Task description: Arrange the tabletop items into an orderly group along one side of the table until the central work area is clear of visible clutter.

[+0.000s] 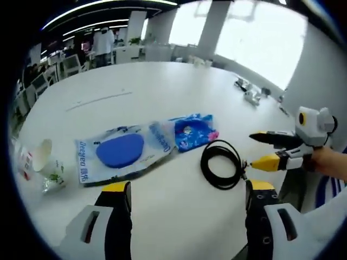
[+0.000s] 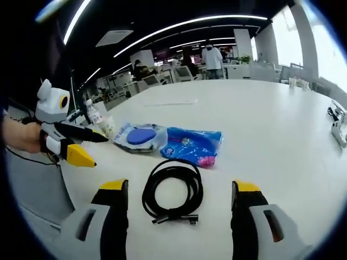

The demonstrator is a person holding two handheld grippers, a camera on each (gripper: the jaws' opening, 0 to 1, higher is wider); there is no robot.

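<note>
**Both grippers open over an untidied table**

Scanning left to right in the left gripper view: paper cup [image 1: 43, 154] lying tipped at the far left near the table [image 1: 162, 86] edge, touching a crumpled wrapper [image 1: 53, 181]. Next, clear bag [image 1: 127, 151] holding a blue pad [image 1: 120, 150], lying flat. Just beside it, touching or overlapping its right end, blue packet [image 1: 192, 131]. Then coiled black cable [image 1: 221, 164], near the packet but apart. Far back right, small clips [image 1: 250, 95], too small to identify.

Left gripper [image 1: 187, 195] hovering with jaws wide apart, holding nothing. Right gripper [image 1: 265, 149] coming in from the right, tips apart, lower tip just beside the cable's rim. In the right gripper view, right gripper [image 2: 179, 195] straddling the cable [image 2: 173, 190] with jaws spread, clamping nothing; contact hard to tell.

Judging risks: pinching one loop only, letting the coil unwind and trail across the centre; dragging the cable into the packet; nudging the tipped cup off the edge when reaching left; slick bag slipping from the jaws.
</note>
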